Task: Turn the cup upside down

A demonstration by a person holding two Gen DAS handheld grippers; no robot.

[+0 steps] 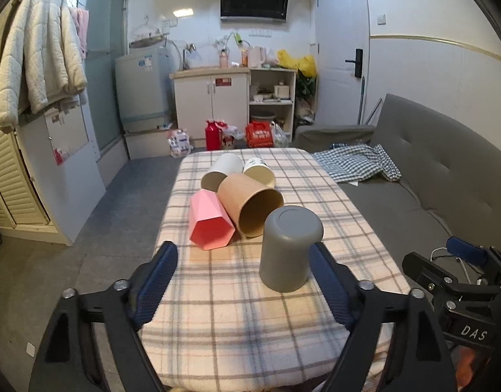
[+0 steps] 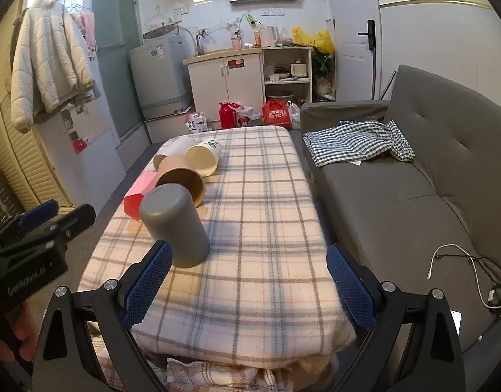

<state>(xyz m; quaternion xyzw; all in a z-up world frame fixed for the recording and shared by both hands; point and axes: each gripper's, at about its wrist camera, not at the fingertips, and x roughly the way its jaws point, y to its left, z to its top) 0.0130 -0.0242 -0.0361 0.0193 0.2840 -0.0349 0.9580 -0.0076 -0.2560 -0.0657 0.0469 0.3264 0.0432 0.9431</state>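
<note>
Progress on the flip looks partial. Near the front of the plaid-covered table, the grey cup stands mouth down, closed base up, so one cup appears already inverted.

Behind it four more cups lie on their sides in a tight cluster, mouths facing the cameras: a pink faceted cup, a brown paper cup just beside it, a white cup further back, and a cream printed cup next to the white one. The brown cup's rim sits close to the grey cup; whether they touch is hard to tell through the fisheye lens.

The left gripper has its blue-padded fingers spread wide with nothing between them. The grey cup sits just ahead of it, close to the right-hand finger, but is not gripped.

The right gripper is equally wide open and empty, low over the near end of the table, with the grey cup ahead and to its left.

If the task covers every cup, four remain to be stood mouth down; if it means only the grey one, the work looks finished. A grey sofa runs along the table's right side.
</note>
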